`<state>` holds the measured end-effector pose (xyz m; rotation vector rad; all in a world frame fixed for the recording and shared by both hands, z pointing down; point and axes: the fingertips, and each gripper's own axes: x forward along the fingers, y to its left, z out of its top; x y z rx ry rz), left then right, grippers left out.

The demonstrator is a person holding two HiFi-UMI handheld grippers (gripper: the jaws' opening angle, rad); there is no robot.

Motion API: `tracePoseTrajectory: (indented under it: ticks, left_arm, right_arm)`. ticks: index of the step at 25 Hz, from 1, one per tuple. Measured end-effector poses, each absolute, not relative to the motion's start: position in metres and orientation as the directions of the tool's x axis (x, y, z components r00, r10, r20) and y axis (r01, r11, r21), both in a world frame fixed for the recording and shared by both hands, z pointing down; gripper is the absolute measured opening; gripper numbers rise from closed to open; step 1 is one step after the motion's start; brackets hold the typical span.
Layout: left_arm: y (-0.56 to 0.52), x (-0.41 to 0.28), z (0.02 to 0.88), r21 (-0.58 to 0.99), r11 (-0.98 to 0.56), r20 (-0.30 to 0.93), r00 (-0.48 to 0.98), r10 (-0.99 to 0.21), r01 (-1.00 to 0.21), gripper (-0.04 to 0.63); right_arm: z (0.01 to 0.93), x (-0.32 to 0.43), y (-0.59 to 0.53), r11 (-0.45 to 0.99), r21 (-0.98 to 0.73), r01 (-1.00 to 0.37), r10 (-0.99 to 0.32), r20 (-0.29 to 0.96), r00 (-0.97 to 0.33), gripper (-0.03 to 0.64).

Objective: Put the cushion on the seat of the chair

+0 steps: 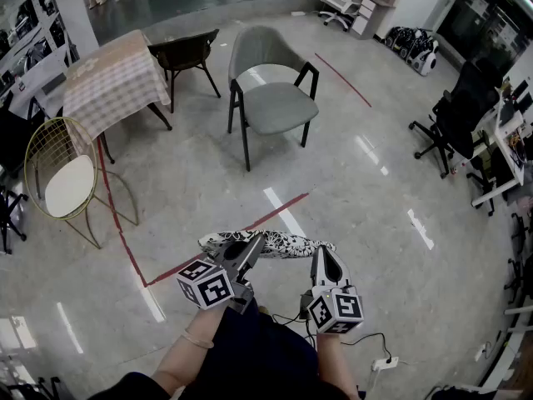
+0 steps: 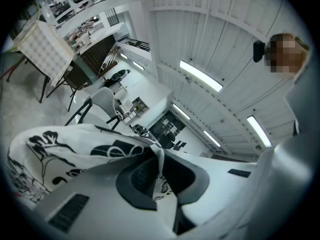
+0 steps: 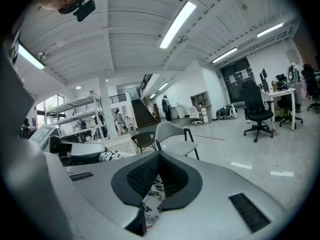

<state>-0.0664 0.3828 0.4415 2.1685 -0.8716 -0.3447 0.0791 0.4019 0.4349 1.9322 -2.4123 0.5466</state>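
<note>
A flat white cushion with a black leaf print [image 1: 268, 243] hangs in the air between both grippers, well short of the grey chair [image 1: 271, 98]. My left gripper [image 1: 252, 247] is shut on the cushion's left part; in the left gripper view the cloth [image 2: 75, 156] is pinched at the jaw tips. My right gripper [image 1: 321, 255] is shut on the cushion's right edge, and the printed fabric [image 3: 152, 189] shows in the slit between its jaws. The grey chair [image 3: 176, 136] with black legs stands ahead, its seat [image 1: 279, 107] bare.
A black chair [image 1: 185, 54] and a table with a checked cloth [image 1: 112, 80] stand to the left of the grey chair. A gold wire chair [image 1: 62, 173] is at far left. Red tape lines [image 1: 250, 223] cross the floor. Office chairs and desks [image 1: 466, 115] line the right.
</note>
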Motion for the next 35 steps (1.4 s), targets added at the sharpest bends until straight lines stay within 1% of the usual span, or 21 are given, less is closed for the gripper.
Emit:
tracePoseTrajectory:
  ticks: [4, 7, 12, 15, 19, 26, 35]
  left_arm:
    - [0.404, -0.064, 0.432, 0.690, -0.514, 0.074, 0.756, -0.650, -0.509, 0.028]
    - [0.412, -0.060, 0.429, 0.682, -0.514, 0.082, 0.754, -0.652, -0.519, 0.028]
    - [0.412, -0.051, 0.423, 0.670, -0.520, 0.070, 0.743, -0.665, -0.529, 0.028]
    - [0.408, -0.041, 0.418, 0.694, -0.512, 0.046, 0.742, -0.669, -0.505, 0.028]
    - [0.399, -0.023, 0.415, 0.693, -0.519, 0.046, 0.749, -0.661, -0.501, 0.028]
    - [0.370, 0.003, 0.415, 0.704, -0.529, 0.053, 0.778, -0.626, -0.474, 0.028]
    - [0.292, 0.013, 0.414, 0.700, -0.534, 0.058, 0.783, -0.619, -0.474, 0.028]
  right_arm:
    - [0.434, 0.083, 0.419, 0.171, -0.272, -0.947, -0.949, 0.212, -0.232, 0.014]
    - [0.428, 0.087, 0.424, 0.184, -0.250, -0.950, -0.950, 0.201, -0.237, 0.014]
    - [0.412, 0.095, 0.425, 0.214, -0.273, -0.938, -0.955, 0.145, -0.260, 0.015]
    - [0.405, 0.101, 0.423, 0.222, -0.272, -0.936, -0.953, 0.143, -0.267, 0.015]
    - [0.405, 0.107, 0.416, 0.224, -0.287, -0.932, -0.951, 0.147, -0.273, 0.015]
    - [0.405, 0.121, 0.386, 0.208, -0.307, -0.929, -0.953, 0.148, -0.263, 0.015]
    - [0.395, 0.138, 0.313, 0.176, -0.291, -0.940, -0.966, 0.133, -0.222, 0.015]
